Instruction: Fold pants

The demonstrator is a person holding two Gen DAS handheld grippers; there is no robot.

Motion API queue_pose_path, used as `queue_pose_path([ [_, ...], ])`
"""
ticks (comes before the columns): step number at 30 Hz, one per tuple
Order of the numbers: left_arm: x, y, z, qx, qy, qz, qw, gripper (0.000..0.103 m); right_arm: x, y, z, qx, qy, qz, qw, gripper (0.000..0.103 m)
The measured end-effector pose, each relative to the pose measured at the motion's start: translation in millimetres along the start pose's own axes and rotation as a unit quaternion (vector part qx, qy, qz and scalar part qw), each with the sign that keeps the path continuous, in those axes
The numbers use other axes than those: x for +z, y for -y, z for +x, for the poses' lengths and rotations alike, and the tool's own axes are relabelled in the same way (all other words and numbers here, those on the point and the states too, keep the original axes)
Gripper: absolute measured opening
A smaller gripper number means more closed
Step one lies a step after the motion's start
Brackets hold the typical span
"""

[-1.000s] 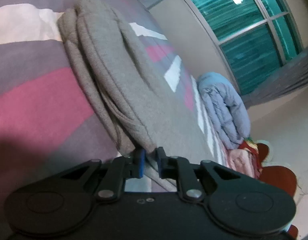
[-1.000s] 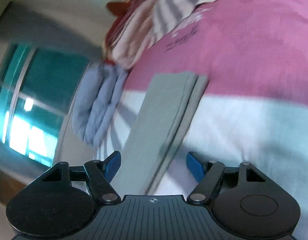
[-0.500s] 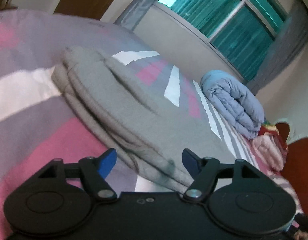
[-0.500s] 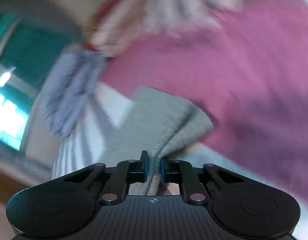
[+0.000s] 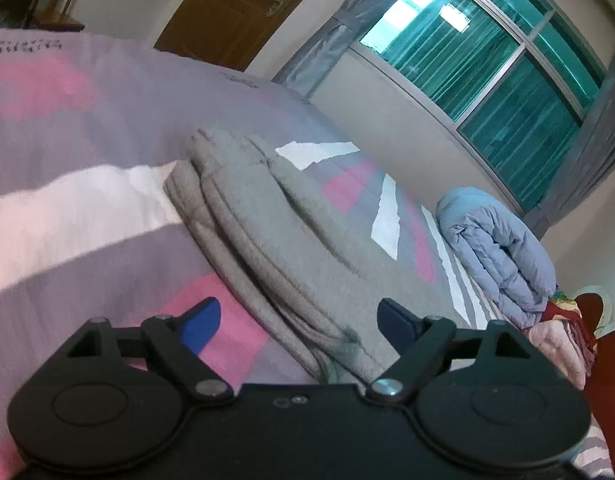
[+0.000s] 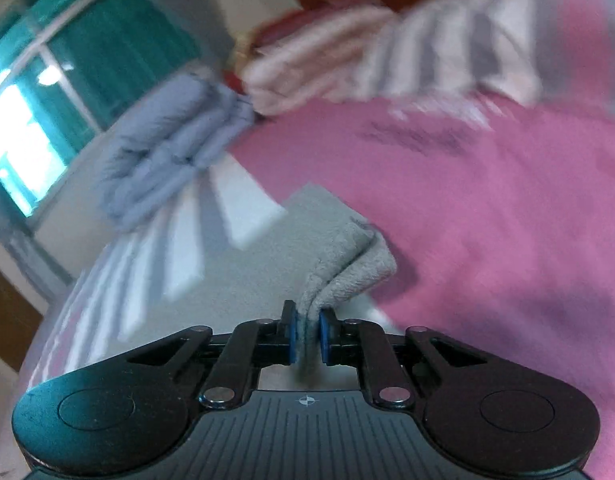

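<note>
Pants (image 5: 291, 240) stretch away from my left gripper (image 5: 295, 322), jaws opening around their edge, while my right gripper (image 6: 307, 334) pinches a corner

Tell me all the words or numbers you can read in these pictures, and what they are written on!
None can be read.
Dark print on the bedsheet, far left edge: too small to read.
Dark print further along its far edge: too small to read.
Dark print on the sheet's pink part, right wrist view: blurred.
Small crosshair mark on the gripper body: a sign, no letters.
</note>
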State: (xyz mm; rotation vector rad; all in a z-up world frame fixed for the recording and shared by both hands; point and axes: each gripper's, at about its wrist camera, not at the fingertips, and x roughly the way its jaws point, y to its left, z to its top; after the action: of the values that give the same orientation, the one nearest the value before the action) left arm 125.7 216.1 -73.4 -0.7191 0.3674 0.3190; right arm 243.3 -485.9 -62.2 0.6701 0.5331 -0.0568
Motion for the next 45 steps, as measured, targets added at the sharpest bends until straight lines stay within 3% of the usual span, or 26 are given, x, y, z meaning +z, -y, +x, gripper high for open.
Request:
queue_pose_path([
  [6,21.6,-12.3,-2.3,0.004,0.013,-0.014,0.9998,0.082,3.2,-108.1,-3.0,0.09,0.027,-0.065,0.993,0.011],
  [12,35.0,-41.0,-16.4,0.006,0.021,-0.027,0.9994,0.083,-45.1,-234.4,6.5,0.188,0.005,-0.141,0.972,0.011],
  [15,35.0,-53.6,-23.6,0.005,0.02,-0.037,0.9991,0.083,-98.9,-287.5,21.0,0.232,-0.046,-0.18,0.955,0.011],
  [18,35.2,-62.5,-29.1,0.002,0.016,-0.039,0.9991,0.083,-180.0,-328.3,44.9,0.26,-0.149,-0.255,0.919,0.012],
  [19,35.8,-65.4,-31.2,0.001,0.015,-0.038,0.9991,0.083,-205.8,-335.9,54.5,0.254,-0.194,-0.275,0.907,0.016],
  [20,36.6,-68.1,-34.2,0.0,0.016,-0.038,0.9991,0.083,-227.4,-338.5,58.2,0.238,-0.207,-0.291,0.903,0.018],
  [21,37.3,-69.2,-35.8,-0.001,0.018,-0.039,0.9991,0.084,-237.9,-337.0,50.7,0.237,-0.174,-0.3,0.908,0.024],
  [23,37.3,-74.0,-37.8,-0.003,0.021,-0.036,0.9991,0.084,-241.4,-336.0,46.4,0.248,-0.168,-0.295,0.907,0.033],
  [25,36.8,-75.1,-36.6,-0.001,0.021,-0.035,0.9992,0.084,-242.1,-341.0,42.4,0.254,-0.169,-0.314,0.899,0.038],
  [29,37.4,-74.6,-33.2,-0.001,0.022,-0.033,0.9992,0.085,-244.3,-352.0,24.6,0.276,-0.146,-0.364,0.877,0.038],
  [33,40.0,-75.5,-31.9,-0.002,0.019,-0.038,0.9991,0.085,-253.3,-363.5,20.5,0.274,-0.139,-0.376,0.874,0.038],
  [39,41.6,-80.6,-36.4,0.004,0.018,-0.043,0.9989,0.085,-277.9,-378.0,33.6,0.224,-0.126,-0.473,0.843,0.035],
  [41,41.9,-80.8,-37.9,0.004,0.02,-0.041,0.9989,0.085,-271.8,-374.9,38.0,0.233,-0.134,-0.45,0.852,0.017],
  [43,42.2,-81.3,-37.5,0.004,0.019,-0.04,0.999,0.085,-259.1,-370.0,35.6,0.249,-0.136,-0.42,0.862,0.017],
  [45,41.3,-80.4,-35.3,0.008,0.02,-0.038,0.9991,0.086,-259.7,-368.6,26.8,0.258,-0.135,-0.442,0.848,0.018],
])
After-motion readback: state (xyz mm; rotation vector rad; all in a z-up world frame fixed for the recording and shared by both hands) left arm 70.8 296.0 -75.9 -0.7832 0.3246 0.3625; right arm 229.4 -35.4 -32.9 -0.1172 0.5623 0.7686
